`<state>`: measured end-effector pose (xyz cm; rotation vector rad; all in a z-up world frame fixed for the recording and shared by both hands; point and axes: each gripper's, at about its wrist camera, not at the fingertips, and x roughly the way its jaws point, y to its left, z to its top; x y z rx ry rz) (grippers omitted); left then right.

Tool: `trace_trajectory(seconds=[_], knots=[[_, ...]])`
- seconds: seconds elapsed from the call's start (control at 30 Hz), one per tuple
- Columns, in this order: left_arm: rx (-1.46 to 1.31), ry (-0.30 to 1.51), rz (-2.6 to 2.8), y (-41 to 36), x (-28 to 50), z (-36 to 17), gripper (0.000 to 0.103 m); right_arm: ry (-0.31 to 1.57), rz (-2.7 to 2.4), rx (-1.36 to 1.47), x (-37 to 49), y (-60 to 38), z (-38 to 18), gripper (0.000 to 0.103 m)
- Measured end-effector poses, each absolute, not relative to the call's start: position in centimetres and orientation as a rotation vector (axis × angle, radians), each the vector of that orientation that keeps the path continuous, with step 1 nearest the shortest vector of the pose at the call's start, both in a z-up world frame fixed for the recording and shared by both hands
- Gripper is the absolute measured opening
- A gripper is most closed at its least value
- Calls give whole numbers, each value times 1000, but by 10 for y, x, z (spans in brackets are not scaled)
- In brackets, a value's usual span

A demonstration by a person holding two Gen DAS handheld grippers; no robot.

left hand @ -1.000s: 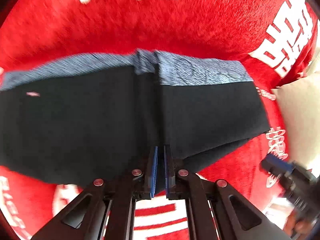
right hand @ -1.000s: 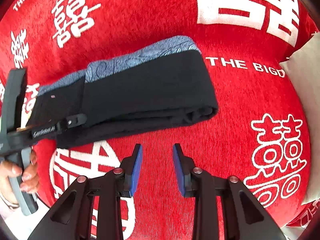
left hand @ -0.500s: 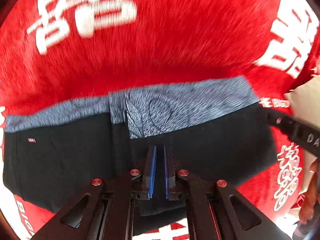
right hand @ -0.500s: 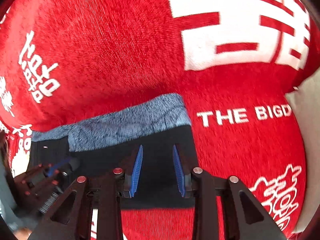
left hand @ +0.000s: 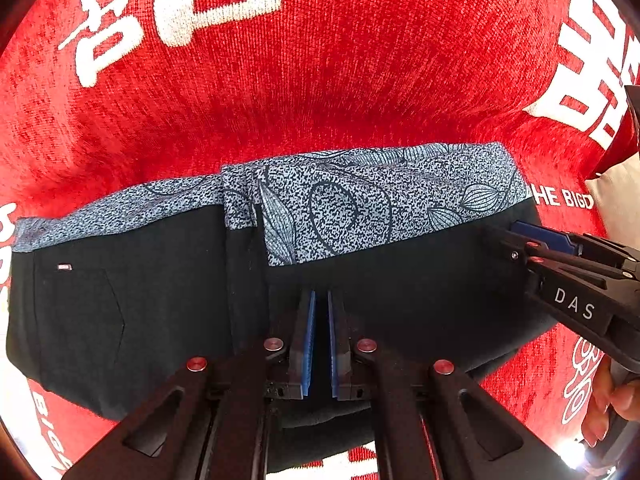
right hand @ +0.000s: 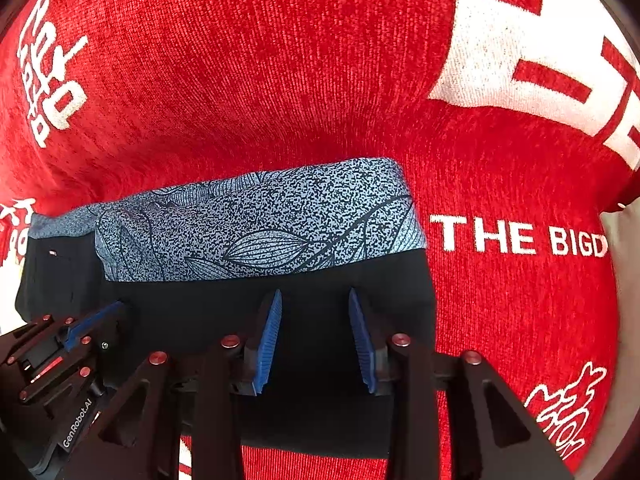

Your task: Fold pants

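The black pants with a blue-grey leaf-print band lie folded into a long strip on the red blanket. My left gripper is shut on the black near edge of the pants, at the middle of the strip. My right gripper is open, low over the black fabric at the strip's right end, its fingers on either side of the near edge. The right gripper also shows in the left wrist view. The left gripper also shows in the right wrist view.
The red blanket has large white characters and the words "THE BIGD". A pale cushion or edge lies at the far right. A hand holds the right gripper's handle.
Both grippers have moved forward and down over the pants. The right gripper went from the bare blanket in front of the strip to straddling its right end. The left stayed shut on the fabric.
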<state>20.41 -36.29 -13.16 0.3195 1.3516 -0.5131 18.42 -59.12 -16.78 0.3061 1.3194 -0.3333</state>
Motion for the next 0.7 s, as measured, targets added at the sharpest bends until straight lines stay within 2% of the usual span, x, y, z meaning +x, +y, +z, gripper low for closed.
trace_trajectory(seconds=[0.3,0.33,0.37,0.4,0.63,0.7], knots=[[318,1342,-476,-356,199,-114,9,1321,-314,291,192,-573,-163,43],[319,1341,-469,-358,197,-114,39,1319,-311,294,191,-573,-162,43],[319,1336,-448,-356,196,-111,85,1317,-309,299,191,-570,-161,44],[316,1318,-428,-356,197,-103,96,1314,-305,305,190,-571,-159,44],[320,1286,-393,-349,188,-80,98,1293,-281,347,182,-565,-144,44],[329,1281,-368,-345,185,-74,98,1284,-269,357,170,-567,-141,49]])
